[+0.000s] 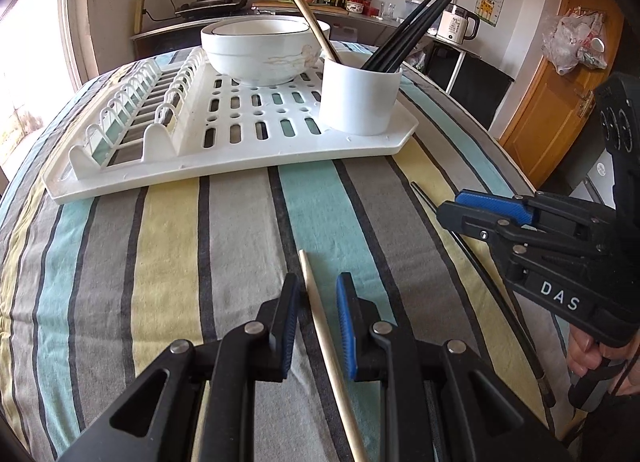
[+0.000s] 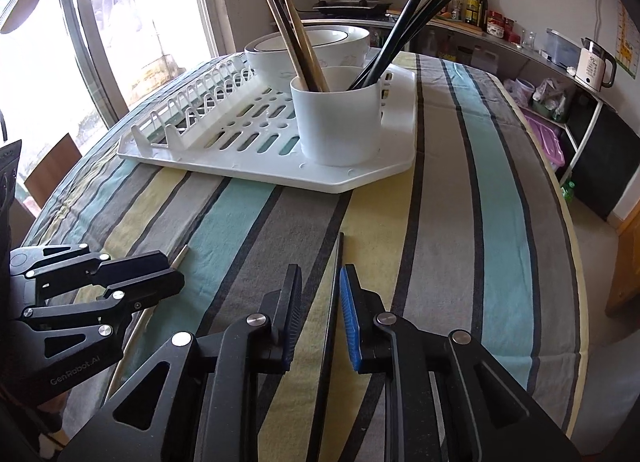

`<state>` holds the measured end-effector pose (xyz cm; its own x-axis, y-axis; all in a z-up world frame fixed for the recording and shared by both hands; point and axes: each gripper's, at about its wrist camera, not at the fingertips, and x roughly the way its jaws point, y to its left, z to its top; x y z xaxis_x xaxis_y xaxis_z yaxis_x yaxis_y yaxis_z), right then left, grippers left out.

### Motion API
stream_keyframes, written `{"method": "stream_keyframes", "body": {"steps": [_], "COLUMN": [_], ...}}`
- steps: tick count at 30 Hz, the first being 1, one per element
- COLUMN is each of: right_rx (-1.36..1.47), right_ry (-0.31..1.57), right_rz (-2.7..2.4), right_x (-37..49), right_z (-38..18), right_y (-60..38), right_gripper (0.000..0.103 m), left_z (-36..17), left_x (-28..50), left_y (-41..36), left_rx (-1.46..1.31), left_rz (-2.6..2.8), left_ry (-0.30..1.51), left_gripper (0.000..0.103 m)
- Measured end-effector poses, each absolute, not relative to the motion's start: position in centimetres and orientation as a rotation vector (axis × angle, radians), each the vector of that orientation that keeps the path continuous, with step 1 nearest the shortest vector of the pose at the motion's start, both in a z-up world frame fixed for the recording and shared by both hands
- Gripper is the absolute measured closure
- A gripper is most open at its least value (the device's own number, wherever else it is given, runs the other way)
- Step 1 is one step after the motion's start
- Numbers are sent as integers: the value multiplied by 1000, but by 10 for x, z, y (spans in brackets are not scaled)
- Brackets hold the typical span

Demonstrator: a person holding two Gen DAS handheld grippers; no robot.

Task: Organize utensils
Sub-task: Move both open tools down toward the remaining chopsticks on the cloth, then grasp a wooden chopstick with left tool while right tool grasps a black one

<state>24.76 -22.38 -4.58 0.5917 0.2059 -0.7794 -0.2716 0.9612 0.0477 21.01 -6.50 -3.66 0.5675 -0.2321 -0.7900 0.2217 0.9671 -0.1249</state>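
Observation:
A wooden chopstick [image 1: 320, 322] lies on the striped tablecloth between the open fingers of my left gripper [image 1: 318, 294]; neither pad touches it. A black chopstick [image 2: 335, 302] lies between the open fingers of my right gripper [image 2: 322, 282], close to the right blue pad. It also shows in the left wrist view [image 1: 480, 262], under the right gripper [image 1: 460, 214]. The left gripper [image 2: 168, 274] shows at the left of the right wrist view. A white utensil cup [image 1: 358, 94] [image 2: 336, 118] on the white drying rack [image 1: 248, 150] [image 2: 280, 170] holds several wooden and black chopsticks.
White bowls [image 1: 264, 50] [image 2: 312, 50] are stacked on the rack behind the cup. The rack's left side has plate slots [image 1: 132, 110]. The table edge [image 2: 576, 282] falls away on the right. A counter with a kettle [image 1: 456, 24] and bottles runs along the back wall.

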Motion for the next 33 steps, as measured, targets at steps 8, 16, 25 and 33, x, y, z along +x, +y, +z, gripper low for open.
{"method": "stream_keyframes", "body": {"steps": [8,16,25,33], "right_rx": [-121,-147,-85,-37], "right_ry": [929,952,879,741], "right_rz": [260,260,273,268], "right_x": [259,265,252,229], "right_z": [-53,-53,-29,24], "right_y": [-219,-213,-221,-232], "right_gripper": [89,99,99,99], "left_z": [-38,-38,-29,8], "left_x": [215,215,217,207], "left_y": [-74,-79,-71,-64], "left_rx": [45,108,70,56], "left_rz": [-242,-215,-252,-278], "left_ry": [911,904,918,845], "left_gripper": [83,96,98,98]}}
